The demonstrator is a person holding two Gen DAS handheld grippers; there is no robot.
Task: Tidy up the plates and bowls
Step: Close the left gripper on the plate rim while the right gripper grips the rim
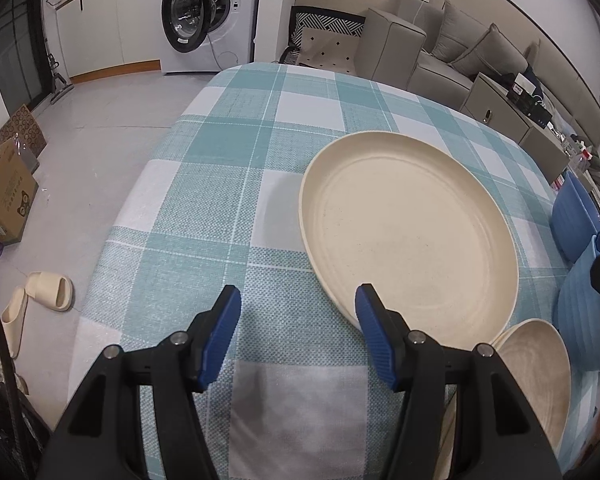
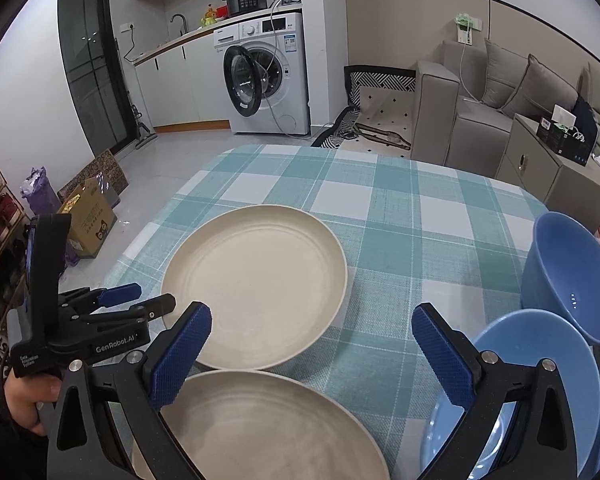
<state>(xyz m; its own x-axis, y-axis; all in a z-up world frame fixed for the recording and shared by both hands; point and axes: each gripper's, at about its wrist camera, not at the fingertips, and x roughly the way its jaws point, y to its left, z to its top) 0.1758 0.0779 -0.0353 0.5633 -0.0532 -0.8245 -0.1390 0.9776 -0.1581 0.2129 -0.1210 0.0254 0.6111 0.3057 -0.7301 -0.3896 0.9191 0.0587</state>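
A large cream plate (image 1: 408,232) (image 2: 256,284) lies flat on the checked tablecloth (image 1: 220,168). A second cream plate (image 1: 536,376) (image 2: 260,424) lies nearer, touching its rim. My left gripper (image 1: 298,320) (image 2: 148,298) is open and empty at the large plate's left rim, and its right finger overlaps that rim. The right gripper (image 2: 314,344) is open wide above the near cream plate, with nothing between its pads. To the right is a blue dish (image 2: 512,392), and a tilted blue bowl (image 2: 572,276) (image 1: 576,216) leans on it.
The table's left edge drops to a grey floor with a cardboard box (image 2: 92,220) and slippers (image 1: 48,292). Beyond the table are a washing machine (image 2: 268,76) with its door open and a grey sofa (image 2: 480,120). A hand (image 2: 24,396) holds the left gripper.
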